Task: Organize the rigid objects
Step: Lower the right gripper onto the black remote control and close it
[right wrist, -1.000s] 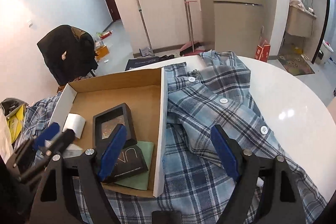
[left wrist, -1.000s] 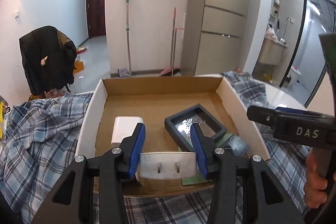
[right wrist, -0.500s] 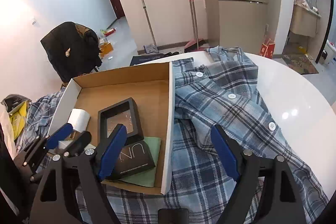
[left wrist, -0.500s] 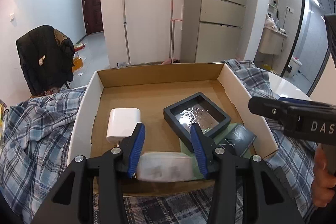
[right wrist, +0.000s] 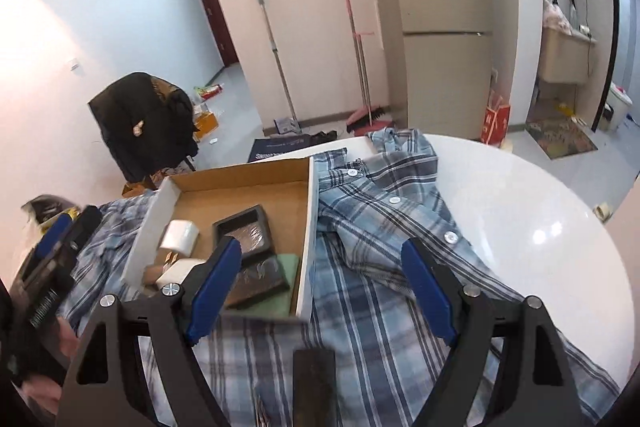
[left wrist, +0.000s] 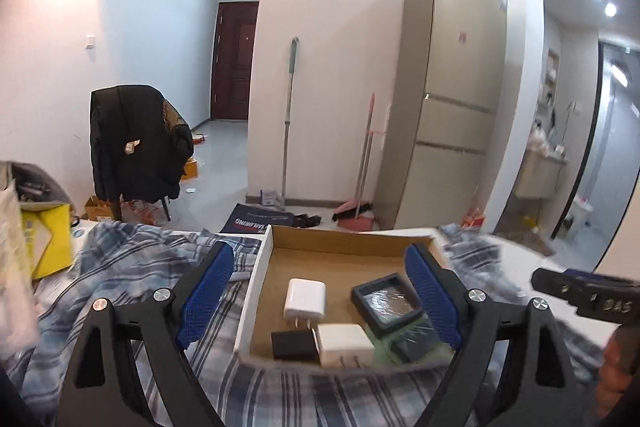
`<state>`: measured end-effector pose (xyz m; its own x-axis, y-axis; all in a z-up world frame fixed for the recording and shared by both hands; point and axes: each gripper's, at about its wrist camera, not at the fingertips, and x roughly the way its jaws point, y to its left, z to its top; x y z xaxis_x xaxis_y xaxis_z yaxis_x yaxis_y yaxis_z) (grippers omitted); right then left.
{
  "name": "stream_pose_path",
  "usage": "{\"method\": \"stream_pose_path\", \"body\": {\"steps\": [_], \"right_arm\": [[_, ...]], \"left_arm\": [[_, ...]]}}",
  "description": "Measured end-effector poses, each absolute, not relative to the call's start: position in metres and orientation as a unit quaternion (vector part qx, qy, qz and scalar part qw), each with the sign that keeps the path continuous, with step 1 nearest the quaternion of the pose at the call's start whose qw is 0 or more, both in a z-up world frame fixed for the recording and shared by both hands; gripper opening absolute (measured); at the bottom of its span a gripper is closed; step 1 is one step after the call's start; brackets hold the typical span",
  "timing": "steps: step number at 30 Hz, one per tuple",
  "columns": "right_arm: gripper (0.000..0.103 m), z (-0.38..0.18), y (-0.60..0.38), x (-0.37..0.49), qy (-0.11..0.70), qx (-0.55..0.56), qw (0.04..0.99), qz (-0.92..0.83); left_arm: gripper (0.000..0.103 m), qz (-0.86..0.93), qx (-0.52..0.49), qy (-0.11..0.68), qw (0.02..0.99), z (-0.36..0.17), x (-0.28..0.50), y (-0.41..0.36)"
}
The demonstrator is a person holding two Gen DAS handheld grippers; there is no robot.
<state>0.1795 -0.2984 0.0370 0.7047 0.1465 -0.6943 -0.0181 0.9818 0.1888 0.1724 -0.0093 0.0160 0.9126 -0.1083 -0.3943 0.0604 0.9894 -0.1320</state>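
Observation:
A shallow cardboard box (left wrist: 256, 291) (right wrist: 308, 227) lies on a plaid shirt. In it are two white chargers (left wrist: 306, 297) (left wrist: 345, 343), a black adapter (left wrist: 293, 344), a black framed case (left wrist: 386, 301) (right wrist: 246, 231), a dark card (right wrist: 262, 279) and a green pad (right wrist: 290, 263). My left gripper (left wrist: 320, 293) is open and empty, raised above the box's near end. My right gripper (right wrist: 320, 287) is open and empty over the shirt, by the box's right wall.
The blue plaid shirt (right wrist: 380, 227) covers much of the round white table (right wrist: 520, 211). A chair with a black jacket (left wrist: 132, 143), a mop, a broom and a fridge (left wrist: 452, 99) stand behind. A yellow bag (left wrist: 48, 243) sits at the left.
My left gripper has opened and let go of the white charger, which now lies at the box's near end. The gripper has risen and pulled back. The right gripper shifted slightly.

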Motion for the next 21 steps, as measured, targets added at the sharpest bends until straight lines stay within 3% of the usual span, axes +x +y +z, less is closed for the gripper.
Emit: {"method": "stream_pose_path", "body": {"steps": [6,8,10,17,21], "right_arm": [[0.081,0.066,-0.290,0.128,0.345,0.080,0.933,0.071],[0.086,0.066,-0.284,0.115,0.349,0.076,0.930,0.083],[0.093,0.059,-0.280,0.109,0.365,0.072,0.924,0.092],[0.093,0.015,-0.272,0.103,0.366,0.033,0.925,0.091],[0.093,-0.012,-0.282,0.113,0.396,0.057,0.912,0.091]], "left_arm": [[0.089,-0.014,-0.049,0.153,0.987,0.038,0.103,-0.009],[0.089,-0.014,-0.045,0.155,0.987,0.038,0.088,-0.010],[0.089,-0.034,-0.053,0.163,0.985,0.036,0.075,-0.008],[0.090,-0.010,-0.014,0.133,0.991,0.008,0.058,-0.017],[0.090,-0.032,-0.015,0.154,0.987,-0.013,0.067,-0.018]]}}
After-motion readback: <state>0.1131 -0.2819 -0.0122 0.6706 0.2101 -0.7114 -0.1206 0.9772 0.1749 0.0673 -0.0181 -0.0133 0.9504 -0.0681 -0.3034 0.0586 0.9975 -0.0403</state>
